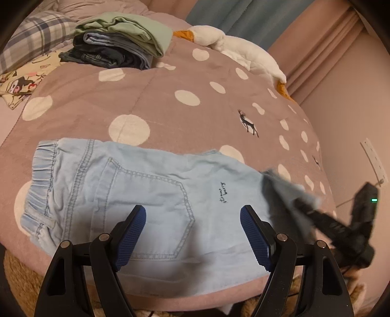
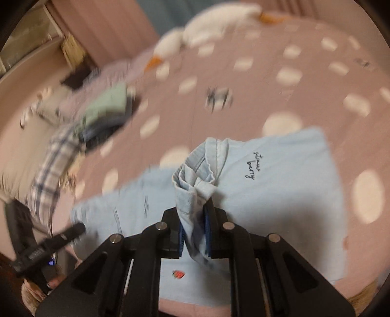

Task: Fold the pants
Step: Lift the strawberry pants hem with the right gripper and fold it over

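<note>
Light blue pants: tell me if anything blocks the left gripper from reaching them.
Nothing visible does. The left gripper hangs open directly over the light blue pants, which lie on the dotted quilt. The right gripper holds one bunched end, off to the side.

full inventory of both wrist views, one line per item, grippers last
pants: 1, light blue denim, flat on the near part of the bed, one end lifted
bedspread: 1, dusty pink with white dots and small deer prints, covers the bed
stack of folded clothes: 1, green on top, blue and dark below, far side of the bed
goose plush: 1, white with orange, far edge of the bed
plaid pillow: 1, blue-grey checks, far left
patterned cloth: 1, cream with cartoon prints, left
curtain: 1, blue, behind the bed
left gripper: open, above the pants
right gripper: shut on a bunched pants end
</note>
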A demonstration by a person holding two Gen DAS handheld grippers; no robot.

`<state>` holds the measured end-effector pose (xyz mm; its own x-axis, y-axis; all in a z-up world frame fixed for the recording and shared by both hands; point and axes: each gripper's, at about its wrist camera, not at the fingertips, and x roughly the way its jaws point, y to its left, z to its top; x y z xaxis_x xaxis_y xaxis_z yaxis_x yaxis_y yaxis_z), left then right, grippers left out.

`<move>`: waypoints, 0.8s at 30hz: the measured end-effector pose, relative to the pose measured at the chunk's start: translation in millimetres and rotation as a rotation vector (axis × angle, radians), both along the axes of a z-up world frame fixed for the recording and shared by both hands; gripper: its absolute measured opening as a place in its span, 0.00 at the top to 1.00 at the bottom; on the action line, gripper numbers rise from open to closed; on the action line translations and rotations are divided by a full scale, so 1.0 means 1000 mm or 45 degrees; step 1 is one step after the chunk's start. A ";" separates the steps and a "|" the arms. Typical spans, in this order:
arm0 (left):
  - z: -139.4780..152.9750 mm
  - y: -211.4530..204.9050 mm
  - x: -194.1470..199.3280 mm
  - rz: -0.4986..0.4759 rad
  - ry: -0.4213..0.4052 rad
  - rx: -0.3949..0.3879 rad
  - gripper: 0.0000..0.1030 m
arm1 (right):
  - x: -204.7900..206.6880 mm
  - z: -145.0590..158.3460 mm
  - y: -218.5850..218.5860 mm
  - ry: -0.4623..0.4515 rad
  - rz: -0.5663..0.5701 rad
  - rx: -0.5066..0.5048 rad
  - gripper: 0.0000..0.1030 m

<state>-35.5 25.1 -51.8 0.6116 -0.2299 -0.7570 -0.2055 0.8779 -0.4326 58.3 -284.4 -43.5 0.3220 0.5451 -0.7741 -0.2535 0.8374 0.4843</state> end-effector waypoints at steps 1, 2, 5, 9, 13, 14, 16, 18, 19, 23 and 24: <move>-0.002 0.001 0.001 -0.005 0.004 -0.002 0.23 | -0.001 -0.007 0.005 0.020 0.012 -0.034 0.86; -0.003 0.001 0.001 -0.007 0.010 -0.003 0.23 | -0.001 -0.017 0.011 0.047 0.019 -0.078 0.86; -0.009 0.004 0.005 -0.002 0.034 -0.018 0.23 | 0.001 -0.035 0.018 0.129 0.013 -0.126 0.84; -0.012 0.009 0.005 0.019 0.026 -0.055 0.23 | 0.001 -0.037 0.020 0.144 0.020 -0.140 0.84; -0.014 0.008 0.005 0.025 0.046 -0.076 0.23 | 0.001 -0.036 0.017 0.166 0.021 -0.130 0.84; -0.012 0.007 0.004 0.018 0.040 -0.073 0.23 | 0.002 -0.036 0.018 0.167 0.020 -0.133 0.84; -0.010 0.006 0.003 0.007 0.031 -0.061 0.23 | -0.001 -0.036 0.017 0.160 0.023 -0.143 0.84; -0.010 0.003 0.002 -0.008 0.042 -0.042 0.23 | -0.002 -0.036 0.018 0.151 0.014 -0.143 0.84; -0.010 0.001 0.002 -0.015 0.047 -0.033 0.23 | -0.002 -0.036 0.018 0.149 0.011 -0.144 0.84; -0.005 -0.002 0.000 -0.011 0.050 -0.023 0.23 | -0.002 -0.036 0.020 0.144 0.011 -0.157 0.84; -0.003 -0.003 -0.001 -0.014 0.040 -0.023 0.23 | -0.002 -0.036 0.021 0.145 0.010 -0.164 0.84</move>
<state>-36.0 21.9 -54.7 0.5849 -0.2499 -0.7716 -0.2098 0.8724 -0.4415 56.4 -263.7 -79.8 0.2243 0.4412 -0.8689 -0.2096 0.8926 0.3991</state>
